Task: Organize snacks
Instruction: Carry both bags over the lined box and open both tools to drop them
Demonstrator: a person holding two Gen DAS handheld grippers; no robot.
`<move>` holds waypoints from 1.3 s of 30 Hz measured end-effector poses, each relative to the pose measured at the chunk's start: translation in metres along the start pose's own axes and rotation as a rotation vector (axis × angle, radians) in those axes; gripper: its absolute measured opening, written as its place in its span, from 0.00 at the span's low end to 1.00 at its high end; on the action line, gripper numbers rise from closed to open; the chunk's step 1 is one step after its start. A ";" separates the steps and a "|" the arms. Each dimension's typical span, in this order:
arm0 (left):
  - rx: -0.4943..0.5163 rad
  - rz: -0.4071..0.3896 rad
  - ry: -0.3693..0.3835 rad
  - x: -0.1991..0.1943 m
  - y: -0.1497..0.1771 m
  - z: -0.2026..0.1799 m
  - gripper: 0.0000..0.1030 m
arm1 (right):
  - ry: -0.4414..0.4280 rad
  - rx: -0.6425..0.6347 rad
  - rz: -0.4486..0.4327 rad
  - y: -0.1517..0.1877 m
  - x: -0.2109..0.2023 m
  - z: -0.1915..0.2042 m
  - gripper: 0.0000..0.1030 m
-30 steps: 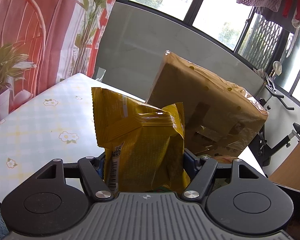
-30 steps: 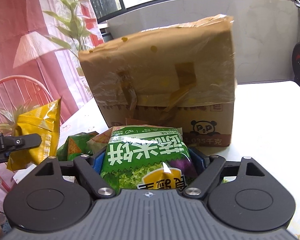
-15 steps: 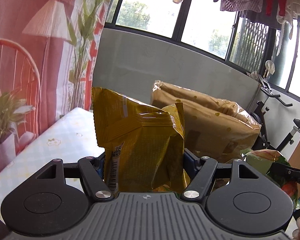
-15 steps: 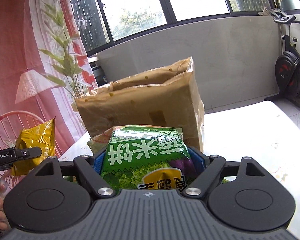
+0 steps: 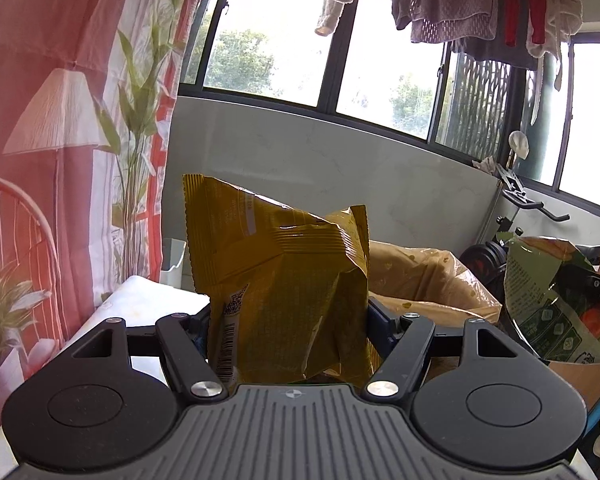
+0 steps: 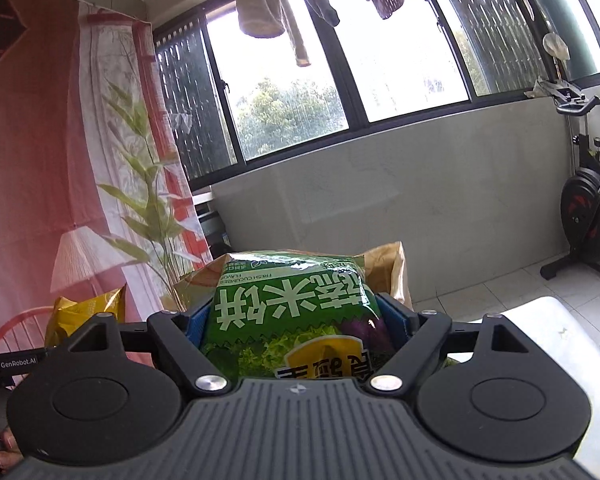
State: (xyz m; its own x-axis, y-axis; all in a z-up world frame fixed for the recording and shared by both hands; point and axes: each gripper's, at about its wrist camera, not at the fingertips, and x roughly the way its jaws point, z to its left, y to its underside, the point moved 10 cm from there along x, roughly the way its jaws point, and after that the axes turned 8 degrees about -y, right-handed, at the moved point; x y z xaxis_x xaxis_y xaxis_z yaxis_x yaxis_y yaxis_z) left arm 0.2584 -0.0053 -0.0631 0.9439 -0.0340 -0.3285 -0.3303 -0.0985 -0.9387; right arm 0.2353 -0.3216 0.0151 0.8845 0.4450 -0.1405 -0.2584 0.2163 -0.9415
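Both grippers had risen: the left gripper (image 5: pixel 288 320) clamped the yellow bag (image 5: pixel 284 280), the right gripper (image 6: pixel 296 320) the green bag (image 6: pixel 292 312), now above the box (image 5: pixel 428 284), probably ready to drop in.

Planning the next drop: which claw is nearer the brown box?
Right. The right claw, holding the green bag, sits just before the box; the left claw with the yellow bag is farther.

The green snack bag (image 6: pixel 292 312) reads "FRESH CUCUMBER FLAVOR", printed upside down. The left gripper (image 6: pixel 10 364) bears "GenRobot.AI".
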 end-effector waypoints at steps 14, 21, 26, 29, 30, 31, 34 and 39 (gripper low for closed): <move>0.013 0.024 0.024 0.070 -0.045 -0.021 0.71 | 0.060 0.093 -0.003 -0.034 0.117 -0.032 0.80; 0.013 0.042 0.016 0.096 -0.051 -0.023 0.72 | 0.129 0.135 0.049 -0.024 0.179 -0.041 0.80; 0.037 0.048 0.018 0.115 -0.057 -0.028 0.72 | 0.194 0.175 0.123 -0.002 0.195 -0.057 0.81; 0.051 0.050 0.026 0.124 -0.059 -0.037 0.72 | 0.192 0.176 0.161 0.008 0.199 -0.060 0.83; 0.052 0.052 0.028 0.126 -0.059 -0.039 0.72 | 0.187 0.177 0.165 0.009 0.199 -0.061 0.83; 0.055 0.057 0.030 0.129 -0.059 -0.041 0.72 | 0.182 0.174 0.166 0.009 0.199 -0.063 0.86; 0.063 0.076 0.033 0.135 -0.054 -0.048 0.72 | 0.207 0.166 0.167 0.008 0.197 -0.069 0.90; 0.077 0.111 0.039 0.145 -0.048 -0.056 0.72 | 0.182 0.169 0.143 0.005 0.182 -0.070 0.90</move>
State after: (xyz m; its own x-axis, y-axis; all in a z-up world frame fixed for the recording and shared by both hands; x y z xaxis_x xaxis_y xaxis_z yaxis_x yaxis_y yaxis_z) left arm 0.4115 -0.0615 -0.0602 0.9003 -0.0795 -0.4280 -0.4305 -0.0153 -0.9025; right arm 0.4225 -0.3000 -0.0366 0.8854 0.3218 -0.3353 -0.4334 0.3111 -0.8458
